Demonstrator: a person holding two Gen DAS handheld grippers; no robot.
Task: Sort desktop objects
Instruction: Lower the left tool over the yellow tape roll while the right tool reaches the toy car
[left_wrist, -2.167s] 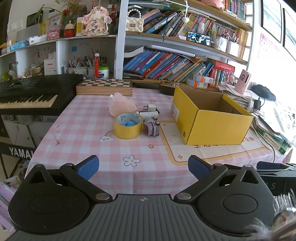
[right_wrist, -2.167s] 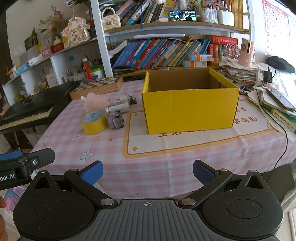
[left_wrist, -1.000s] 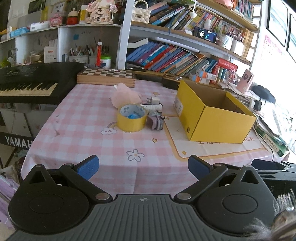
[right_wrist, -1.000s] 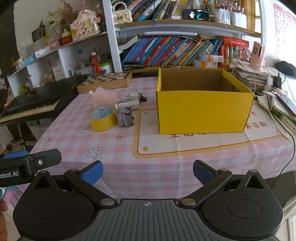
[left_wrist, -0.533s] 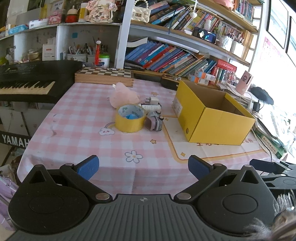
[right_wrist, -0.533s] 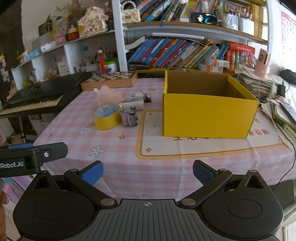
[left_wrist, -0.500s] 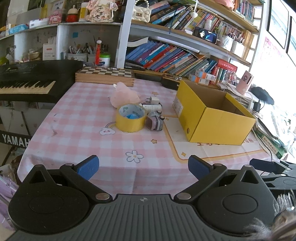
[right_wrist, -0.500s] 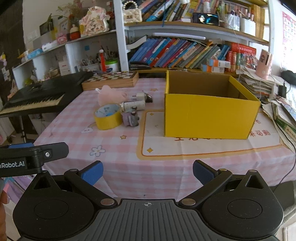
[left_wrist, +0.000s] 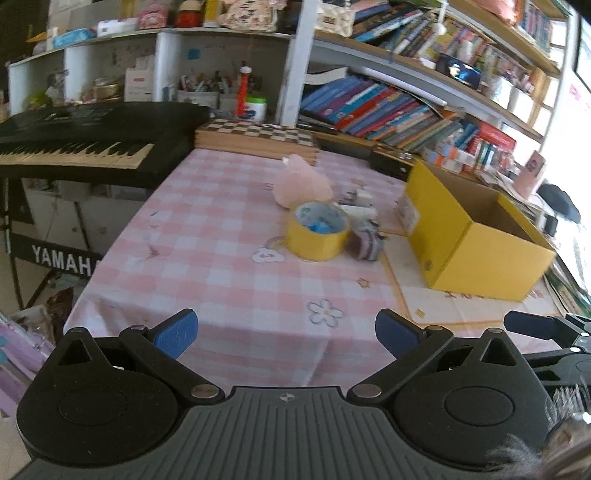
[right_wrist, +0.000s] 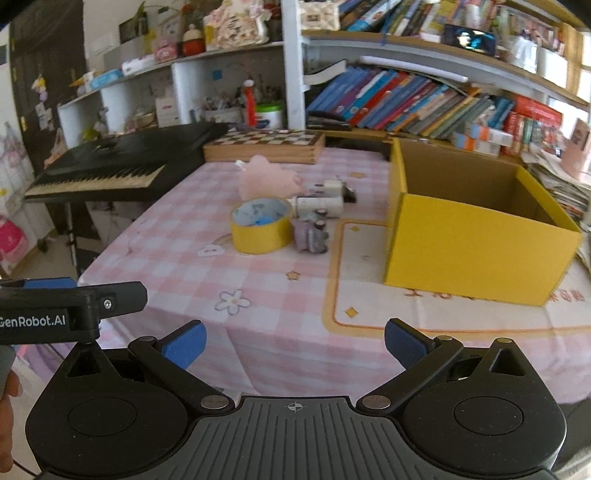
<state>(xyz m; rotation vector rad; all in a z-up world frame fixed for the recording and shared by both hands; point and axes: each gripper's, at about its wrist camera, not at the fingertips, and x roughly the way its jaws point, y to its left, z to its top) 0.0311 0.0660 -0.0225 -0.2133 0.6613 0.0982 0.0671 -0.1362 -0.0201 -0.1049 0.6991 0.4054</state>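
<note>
A yellow tape roll (left_wrist: 317, 230) (right_wrist: 260, 224) sits mid-table with a small purple toy car (left_wrist: 364, 243) (right_wrist: 310, 234) to its right. A pink plush (left_wrist: 303, 182) (right_wrist: 267, 181) lies behind them, beside a white tube (right_wrist: 319, 205) and a small plug (right_wrist: 332, 187). An open yellow cardboard box (left_wrist: 469, 236) (right_wrist: 476, 225) stands at the right. My left gripper (left_wrist: 286, 334) and right gripper (right_wrist: 293, 343) are both open and empty, held off the table's front edge.
A pink checked cloth covers the table (left_wrist: 221, 258) (right_wrist: 184, 258). A black keyboard (left_wrist: 85, 144) (right_wrist: 122, 162) stands at the left, a chessboard box (left_wrist: 258, 134) (right_wrist: 266, 146) at the back, and bookshelves (right_wrist: 406, 96) behind. The left gripper's finger (right_wrist: 74, 306) shows at the right wrist view's left edge.
Both grippers have swung left and moved a little closer to the table; the objects now appear further right and larger. Nothing on the table has moved.
</note>
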